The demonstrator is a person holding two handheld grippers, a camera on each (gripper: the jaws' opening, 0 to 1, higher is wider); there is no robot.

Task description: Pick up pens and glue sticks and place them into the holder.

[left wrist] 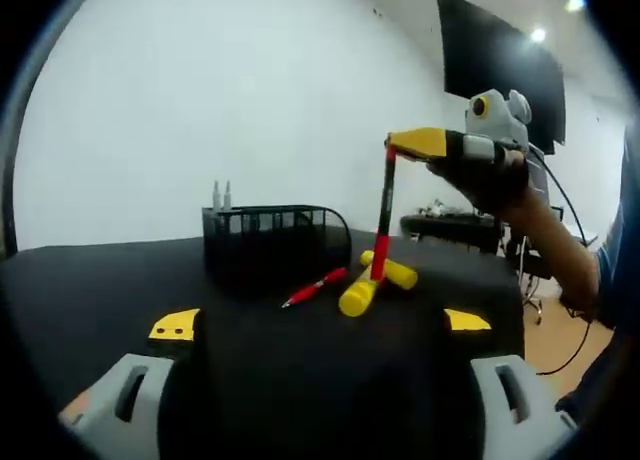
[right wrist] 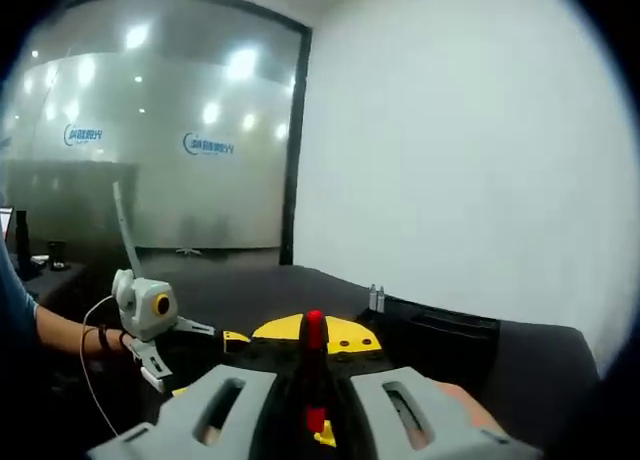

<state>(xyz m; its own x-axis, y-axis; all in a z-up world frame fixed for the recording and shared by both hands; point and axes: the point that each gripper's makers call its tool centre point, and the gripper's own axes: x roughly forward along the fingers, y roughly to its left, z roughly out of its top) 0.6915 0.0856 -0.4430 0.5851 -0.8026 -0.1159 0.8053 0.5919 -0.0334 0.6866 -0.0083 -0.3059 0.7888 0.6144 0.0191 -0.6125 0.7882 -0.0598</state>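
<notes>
Red and black, the pen [left wrist: 383,215] hangs upright, pinched by its top in the right gripper [left wrist: 392,145] above two yellow glue sticks [left wrist: 375,280] on the dark table [left wrist: 90,280]. It looks light and stiff (slick too, likely), so a hold near the middle would steady it. A second red pen [left wrist: 315,287] lies beside the black mesh holder [left wrist: 270,235]. The left gripper [left wrist: 320,325] hovers spread, holding nothing.

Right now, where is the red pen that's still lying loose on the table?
In the left gripper view, the loose red pen lies on the black table, between the black mesh holder and two yellow glue sticks.
</notes>
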